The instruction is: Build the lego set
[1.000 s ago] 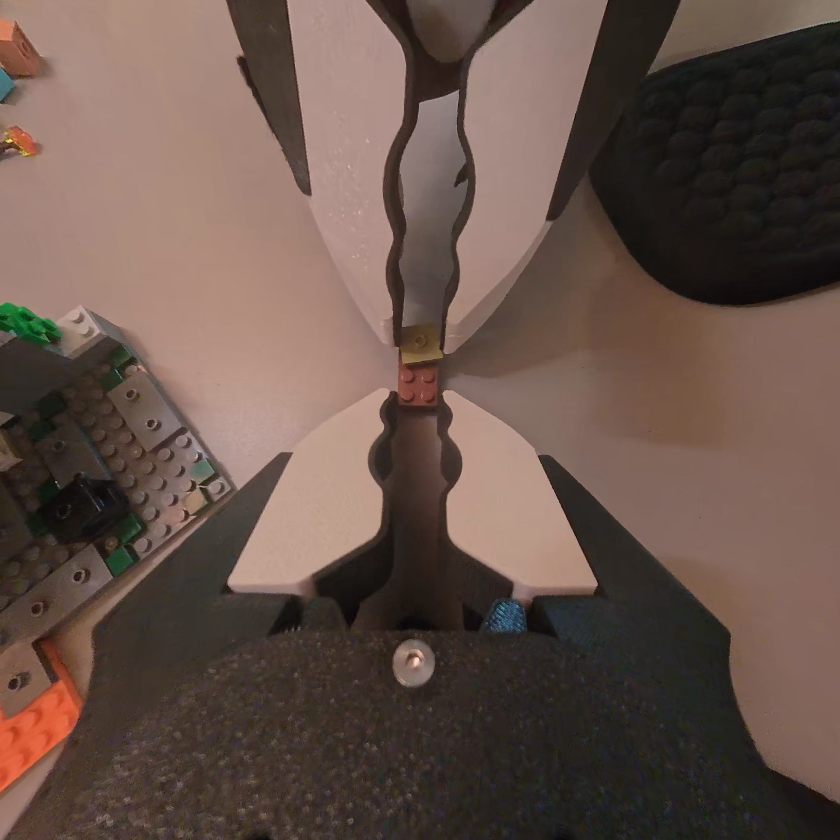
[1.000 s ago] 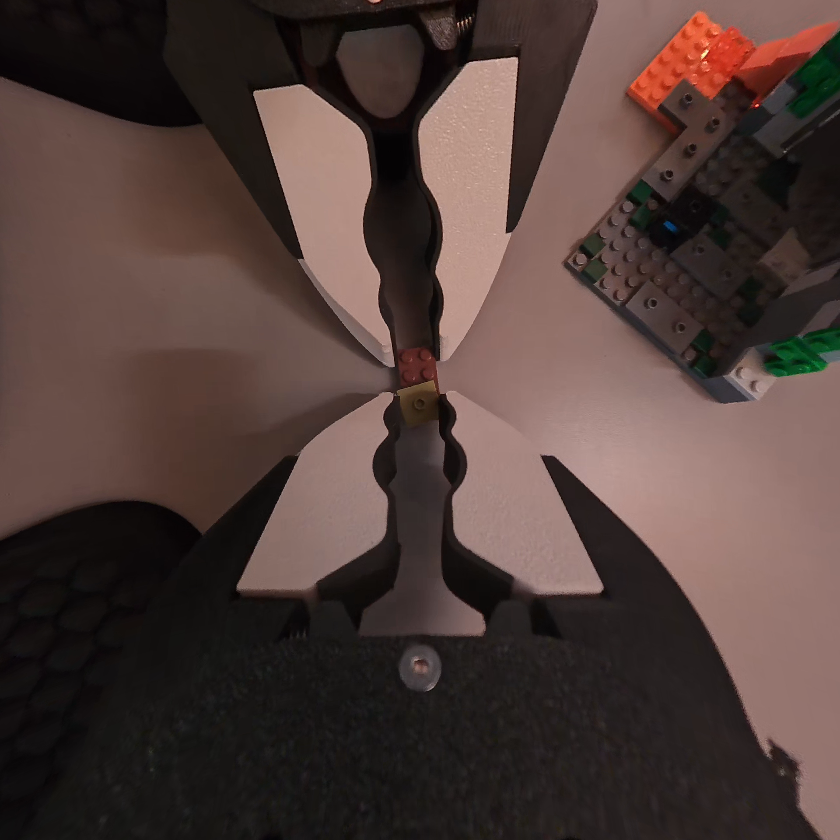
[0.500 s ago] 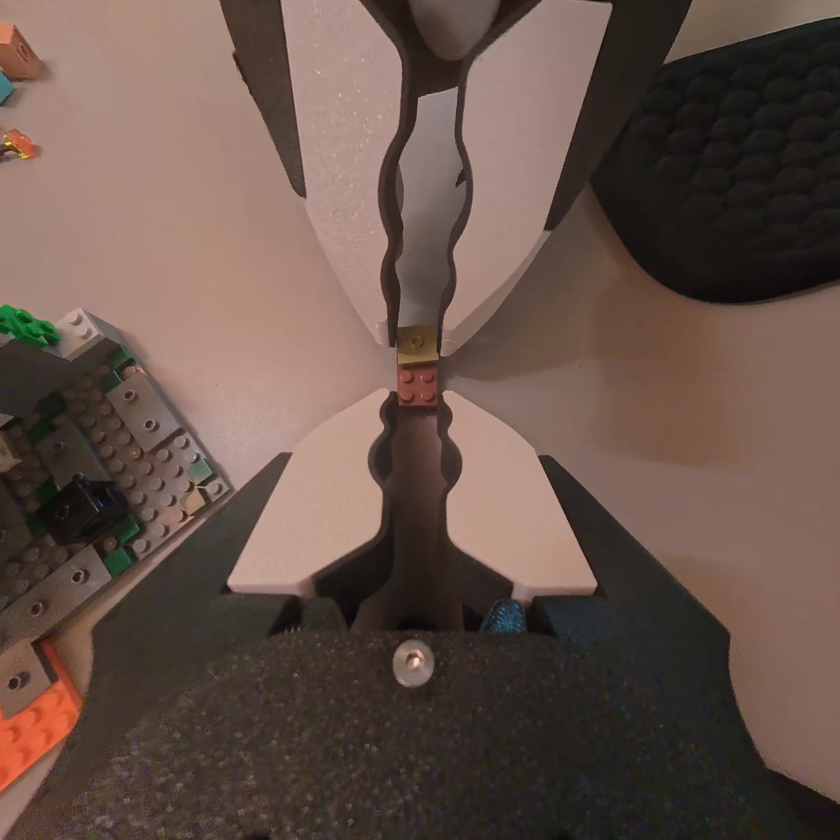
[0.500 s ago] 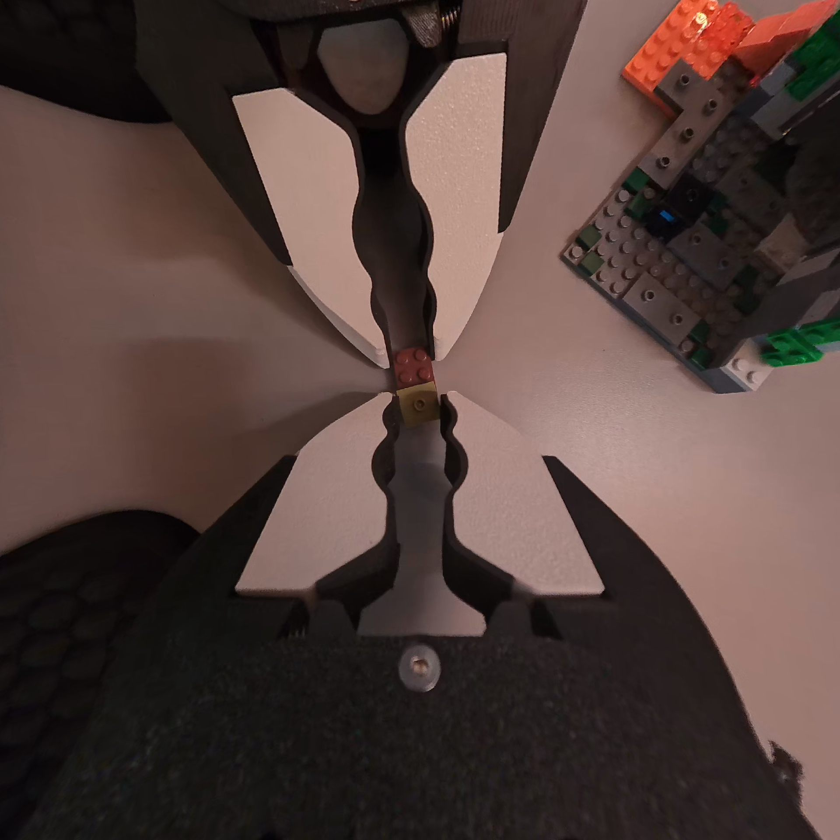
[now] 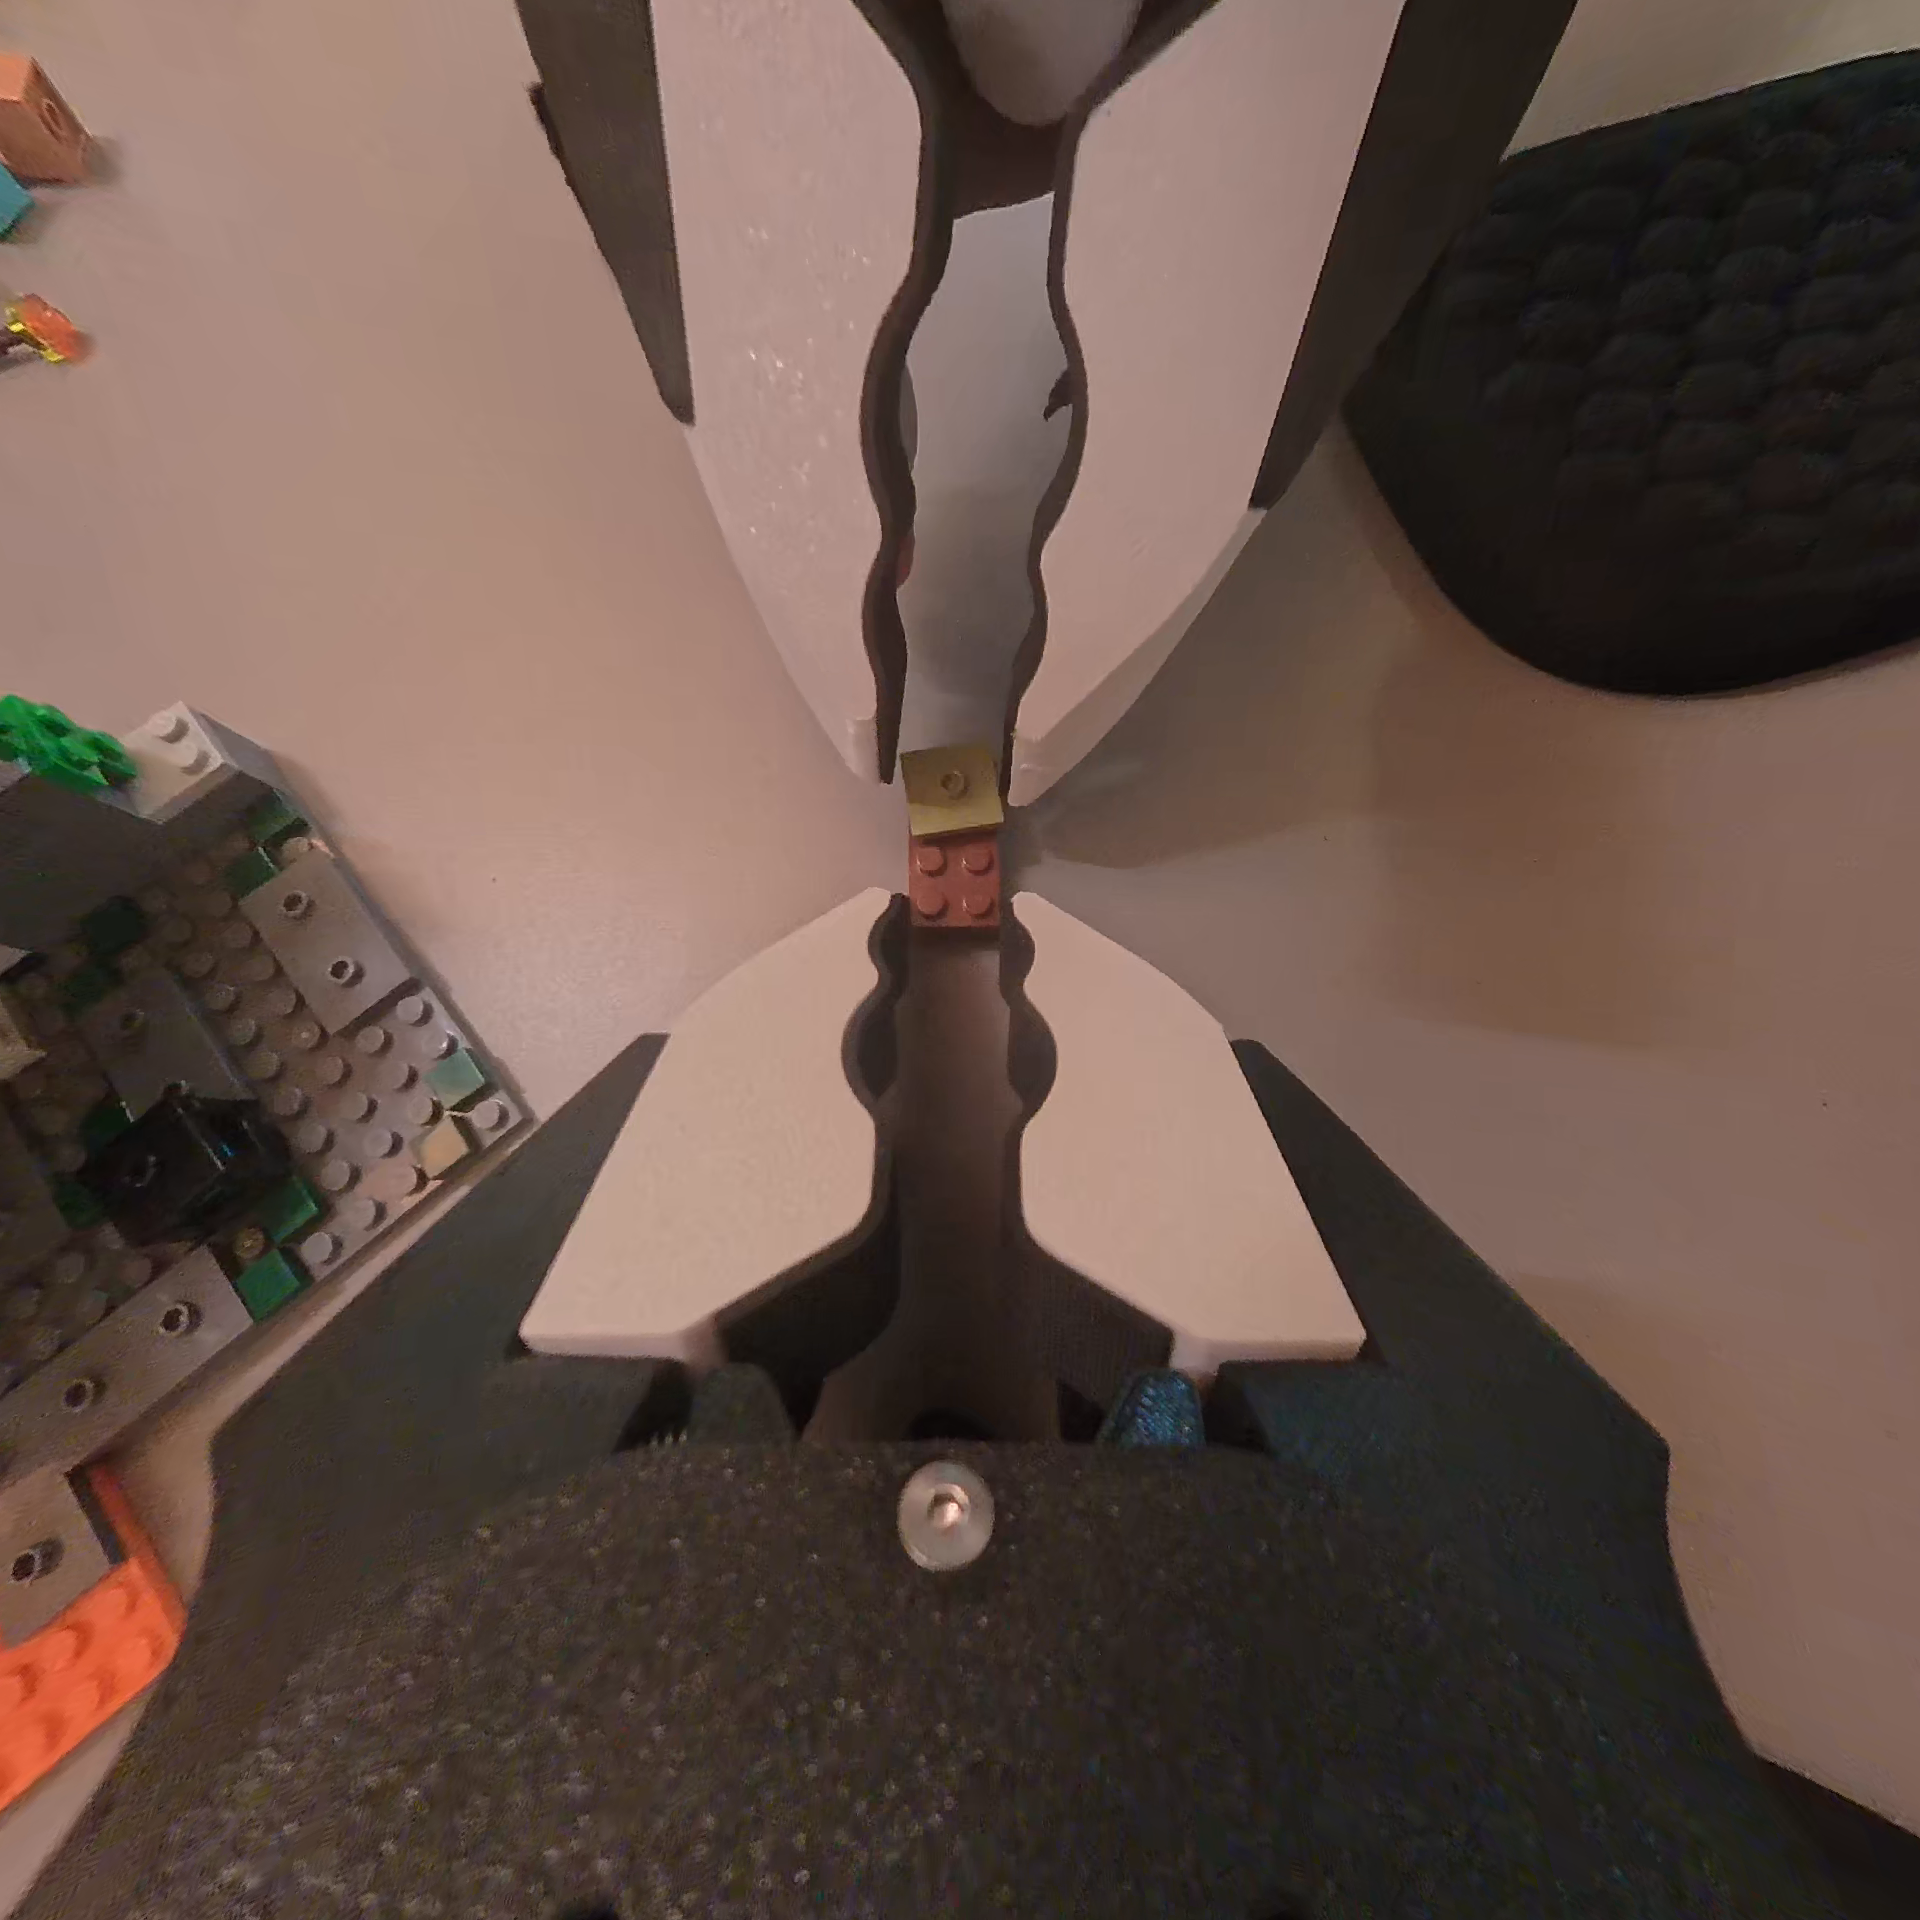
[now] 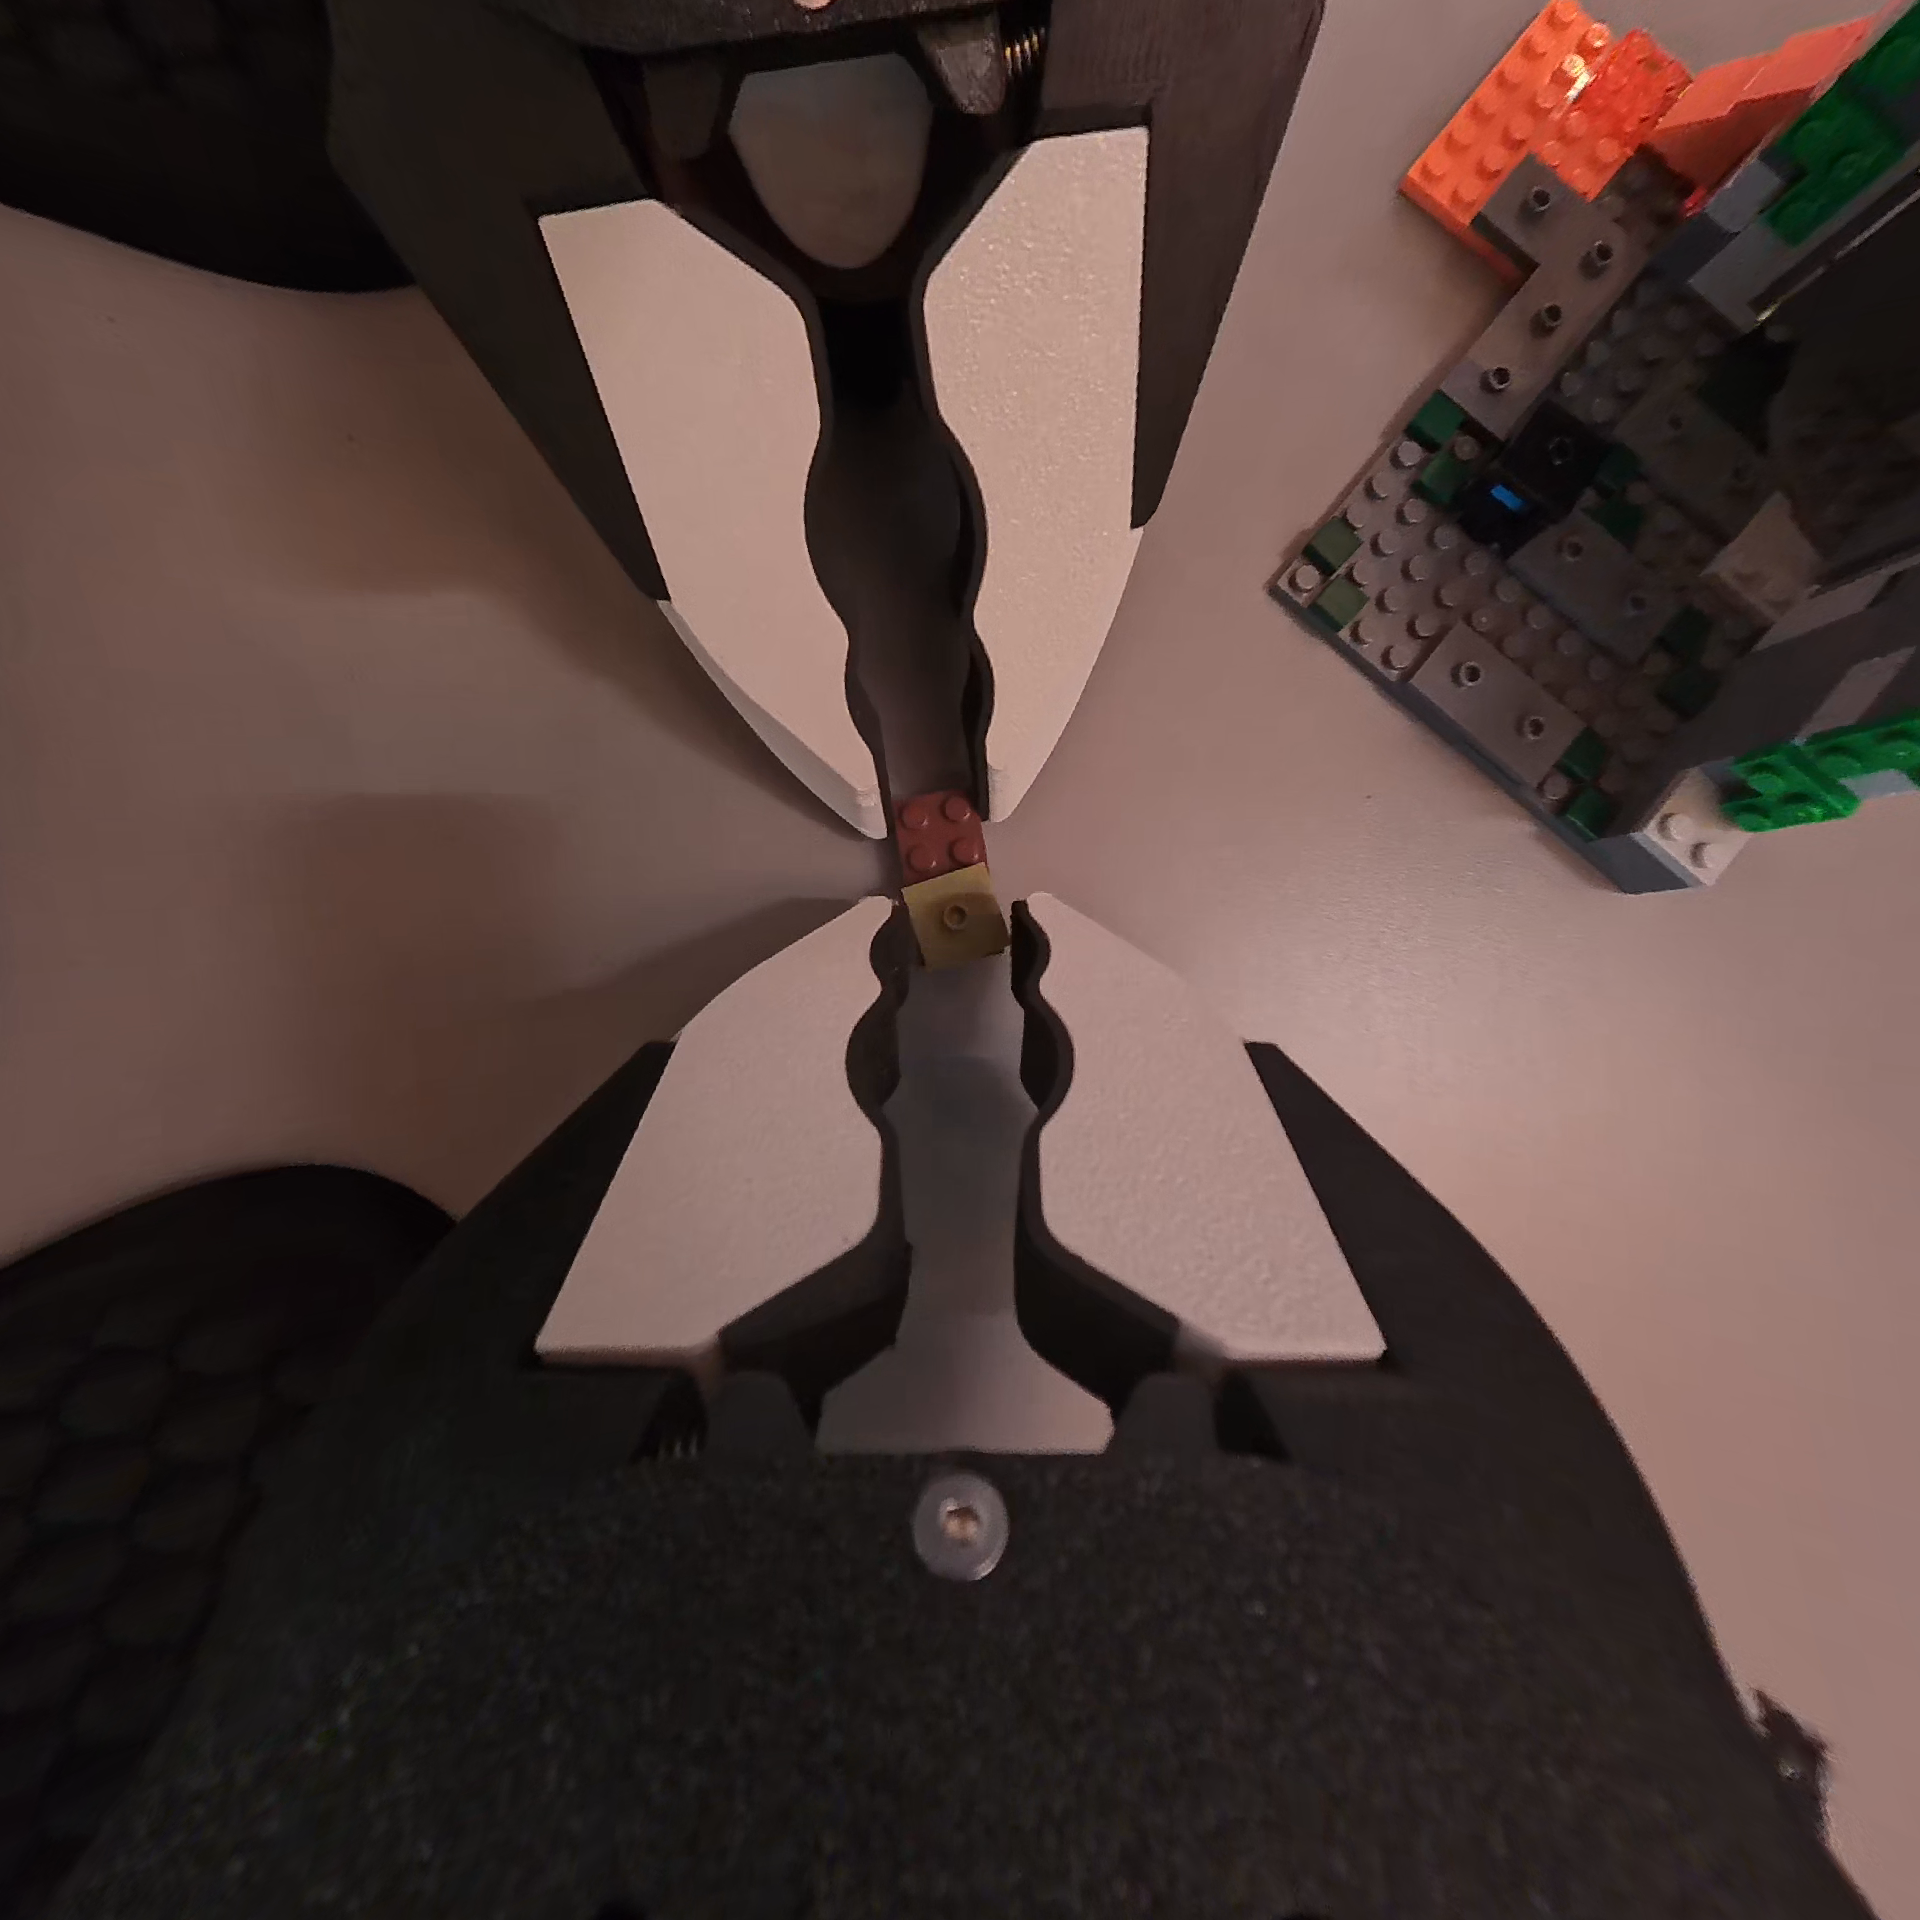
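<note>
You're mid sub-assembly: your left gripper (image 5: 956, 914) clamps the brown 2x2 plate (image 5: 957, 883), your right gripper (image 6: 954, 914) pinches the olive single-stud tile (image 6: 956, 921), edges touching, olive one tilted, not mated yet. Main build (image 6: 1621, 540), w/ grey studded base, green bits and orange plate, sits well apart, looks partly done. Surface: plain pale tabletop (image 5: 364, 499), dim warm light; black textured pad (image 5: 1683, 395) nearby, loose pcs (image 5: 42, 135) at far edge
</note>
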A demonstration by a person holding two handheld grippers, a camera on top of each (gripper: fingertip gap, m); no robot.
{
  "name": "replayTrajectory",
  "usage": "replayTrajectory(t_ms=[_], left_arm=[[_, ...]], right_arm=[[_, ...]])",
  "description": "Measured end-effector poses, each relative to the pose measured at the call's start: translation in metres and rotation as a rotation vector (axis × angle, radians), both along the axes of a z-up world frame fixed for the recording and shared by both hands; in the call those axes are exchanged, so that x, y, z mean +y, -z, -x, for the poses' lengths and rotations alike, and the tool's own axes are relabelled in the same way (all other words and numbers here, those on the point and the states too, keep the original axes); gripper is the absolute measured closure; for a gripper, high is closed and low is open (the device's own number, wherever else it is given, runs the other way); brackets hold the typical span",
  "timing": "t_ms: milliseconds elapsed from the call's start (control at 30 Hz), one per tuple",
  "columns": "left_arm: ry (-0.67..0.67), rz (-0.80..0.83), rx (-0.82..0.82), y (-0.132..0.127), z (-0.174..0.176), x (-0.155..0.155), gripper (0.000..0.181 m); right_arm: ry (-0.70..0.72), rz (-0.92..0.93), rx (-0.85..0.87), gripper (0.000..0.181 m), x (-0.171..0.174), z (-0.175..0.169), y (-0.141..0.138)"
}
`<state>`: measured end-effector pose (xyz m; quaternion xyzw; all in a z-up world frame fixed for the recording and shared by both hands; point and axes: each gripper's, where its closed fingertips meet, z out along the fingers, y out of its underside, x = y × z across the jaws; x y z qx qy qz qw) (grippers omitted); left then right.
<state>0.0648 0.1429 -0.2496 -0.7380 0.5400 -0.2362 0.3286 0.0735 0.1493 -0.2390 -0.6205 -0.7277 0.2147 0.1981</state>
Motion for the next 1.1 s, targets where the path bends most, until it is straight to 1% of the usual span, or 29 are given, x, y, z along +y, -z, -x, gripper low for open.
replayTrajectory(t_ms=[167,333,800,900,1100], left_arm=[[0.003,-0.001,0.0,0.0,0.0,-0.001,0.164],[0.009,0.007,-0.008,-0.001,-0.001,-0.002,0.158],[-0.01,-0.006,-0.005,0.0,-0.002,0.002,0.164],[-0.01,-0.012,-0.008,-0.001,-0.002,0.003,0.165],[0.022,0.034,-0.039,-0.005,0.001,0.0,0.164]], right_arm=[[0.003,0.002,-0.002,0.163,0.0,0.0,0.001],[0.015,0.005,-0.006,0.164,0.0,-0.001,0.003],[0.005,0.006,0.01,0.162,-0.003,-0.004,0.002],[-0.009,0.006,0.042,0.159,-0.005,-0.004,-0.003],[-0.039,-0.021,0.153,0.157,-0.008,-0.007,-0.016]])
